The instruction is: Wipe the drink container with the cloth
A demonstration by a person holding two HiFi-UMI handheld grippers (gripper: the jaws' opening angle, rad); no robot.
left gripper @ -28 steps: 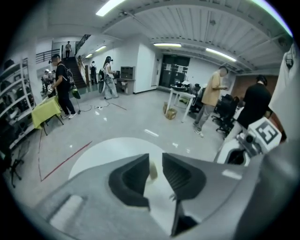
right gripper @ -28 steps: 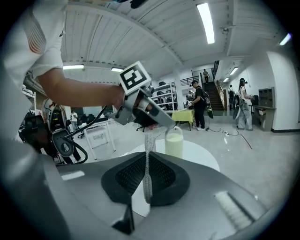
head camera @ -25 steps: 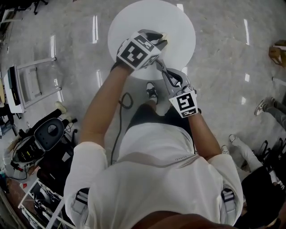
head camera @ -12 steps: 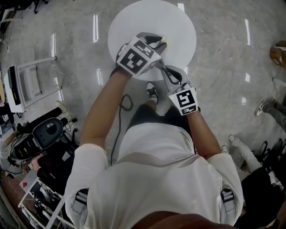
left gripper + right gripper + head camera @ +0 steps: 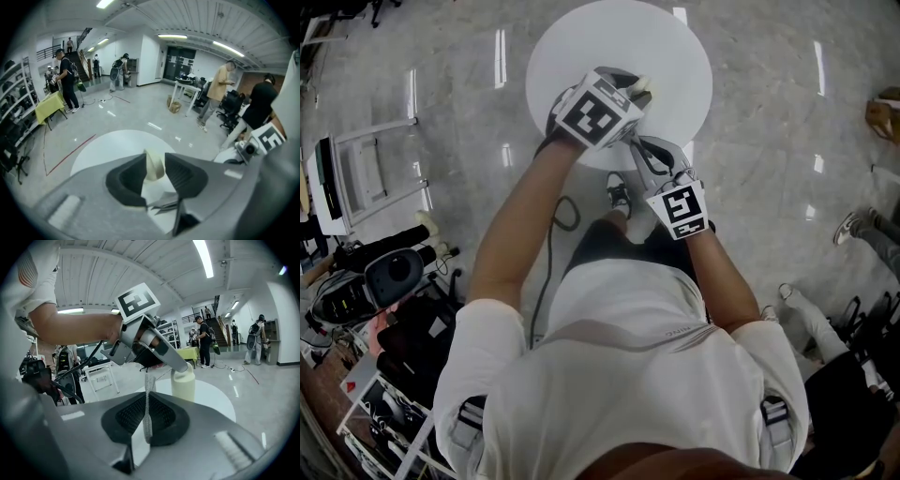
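Observation:
A cream drink container [image 5: 183,383] stands upright on the round white table [image 5: 675,56]. In the left gripper view the container [image 5: 154,165] rises between the two dark pads. My left gripper [image 5: 636,92] hangs over it from above. Its jaws have just been opening and now stand apart around the container's top, with a gap on the right side. My right gripper [image 5: 148,416] sits just short of the table's near edge, shut on a thin grey cloth [image 5: 148,394] that sticks up edge-on between its pads. In the head view the container [image 5: 643,85] is mostly hidden by the left gripper.
The table is small, with shiny floor all around it. A white rack [image 5: 366,173] and dark equipment [image 5: 375,281] stand on the floor at the left. Several people [image 5: 65,79] stand far off, beside a yellow-covered table [image 5: 47,105].
The left gripper's marker cube has shifted a little to the right over the container. The right gripper has edged slightly left and kept the cloth.

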